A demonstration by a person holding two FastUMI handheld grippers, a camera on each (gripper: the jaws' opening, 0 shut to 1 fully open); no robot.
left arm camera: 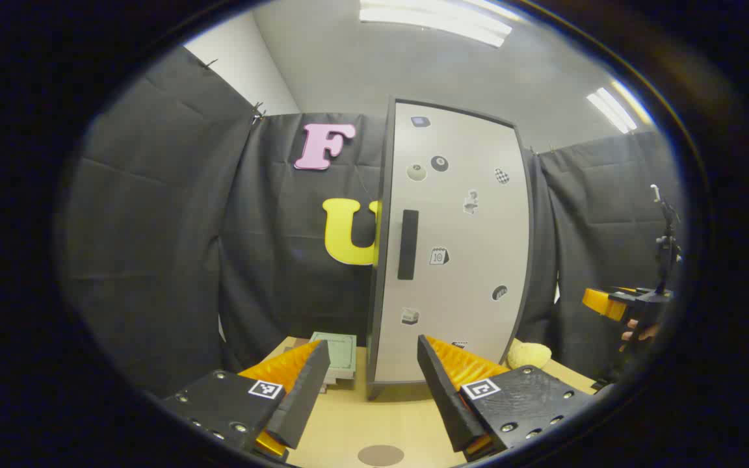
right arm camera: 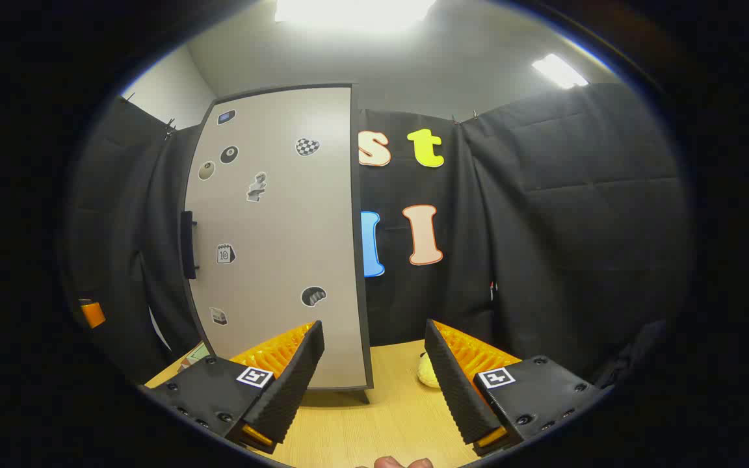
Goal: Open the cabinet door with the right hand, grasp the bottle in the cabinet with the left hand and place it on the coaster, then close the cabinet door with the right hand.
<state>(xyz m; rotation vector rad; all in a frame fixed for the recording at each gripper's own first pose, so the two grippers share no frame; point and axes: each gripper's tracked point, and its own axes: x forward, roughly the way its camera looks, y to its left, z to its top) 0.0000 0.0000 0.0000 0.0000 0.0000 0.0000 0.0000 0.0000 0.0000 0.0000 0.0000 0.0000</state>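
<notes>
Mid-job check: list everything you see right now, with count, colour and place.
cabinet: one, pale grey door shut, dark handle, stickers, on table
table: one, light wood
coaster: one, brown, near table edge
booklet: one, green, left of cabinet
soft object: one, yellow, right of cabinet
ceiling lights: several, white
left hand-held gripper: open, empty
right hand-held gripper: open, empty
fingertips: bottom edge, right gripper view

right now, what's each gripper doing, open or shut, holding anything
left gripper: open, holding nothing, facing the closed cabinet door.
right gripper: open, holding nothing.
</notes>
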